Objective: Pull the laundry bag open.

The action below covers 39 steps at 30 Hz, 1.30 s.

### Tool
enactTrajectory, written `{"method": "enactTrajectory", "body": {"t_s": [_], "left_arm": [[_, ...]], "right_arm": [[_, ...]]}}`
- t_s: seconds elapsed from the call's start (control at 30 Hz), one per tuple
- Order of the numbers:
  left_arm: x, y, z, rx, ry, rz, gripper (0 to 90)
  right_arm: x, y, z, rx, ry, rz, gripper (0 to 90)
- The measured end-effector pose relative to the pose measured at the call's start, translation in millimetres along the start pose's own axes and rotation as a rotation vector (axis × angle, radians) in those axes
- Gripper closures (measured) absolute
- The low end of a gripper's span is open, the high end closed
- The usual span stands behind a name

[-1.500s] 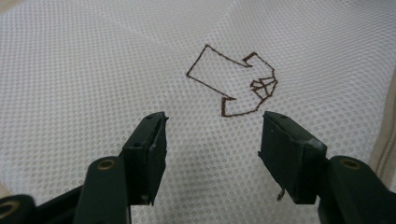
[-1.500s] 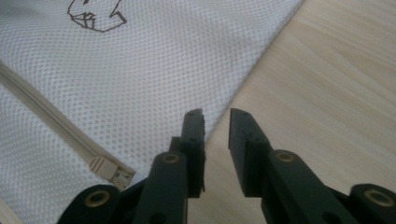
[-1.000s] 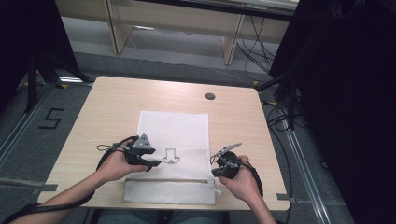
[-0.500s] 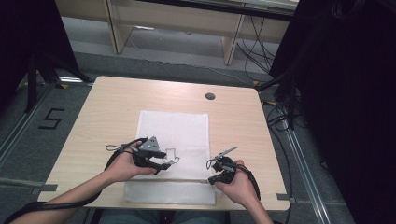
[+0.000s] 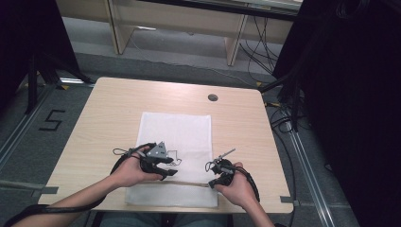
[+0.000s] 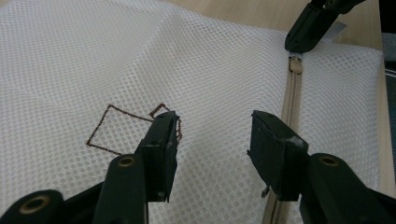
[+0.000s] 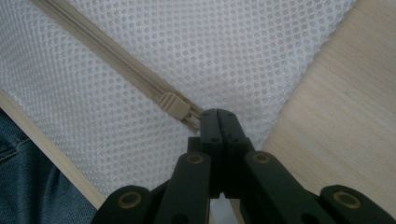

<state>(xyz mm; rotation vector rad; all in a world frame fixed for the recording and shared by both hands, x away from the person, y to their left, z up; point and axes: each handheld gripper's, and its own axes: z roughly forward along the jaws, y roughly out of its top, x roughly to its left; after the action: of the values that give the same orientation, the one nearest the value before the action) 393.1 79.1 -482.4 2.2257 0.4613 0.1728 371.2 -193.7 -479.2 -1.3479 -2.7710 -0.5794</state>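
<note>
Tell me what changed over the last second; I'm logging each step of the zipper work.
Both tongs drew back toward the table's near edge: the left tongs, open, over the mesh bag; the right tongs, shut, at the zipper pull. The bag stayed flat in place.

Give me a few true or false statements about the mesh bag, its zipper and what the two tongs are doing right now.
1. The left tongs are open above the mesh bag. True.
2. The right tongs are wide open. False: their jaws are shut together, at the end of the zipper by the slider; whether they pinch the pull tab I cannot tell.
3. The mesh bag is black. False: it is white.
4. A brown stitched outline marks the bag near the left tongs. True.
5. The bag hangs off the far edge of the table. False: it lies flat, reaching the near edge.
</note>
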Motion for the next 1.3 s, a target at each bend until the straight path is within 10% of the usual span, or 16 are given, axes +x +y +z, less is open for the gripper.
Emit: {"method": "enactTrajectory", "body": {"t_s": [1.3], "left_arm": [[-41.6, 40.3, 62.8, 0.090, -0.176, 0.118, 69.7]], "right_arm": [[0.0, 4.6, 4.6, -0.028, 0.034, 0.012, 90.0]]}}
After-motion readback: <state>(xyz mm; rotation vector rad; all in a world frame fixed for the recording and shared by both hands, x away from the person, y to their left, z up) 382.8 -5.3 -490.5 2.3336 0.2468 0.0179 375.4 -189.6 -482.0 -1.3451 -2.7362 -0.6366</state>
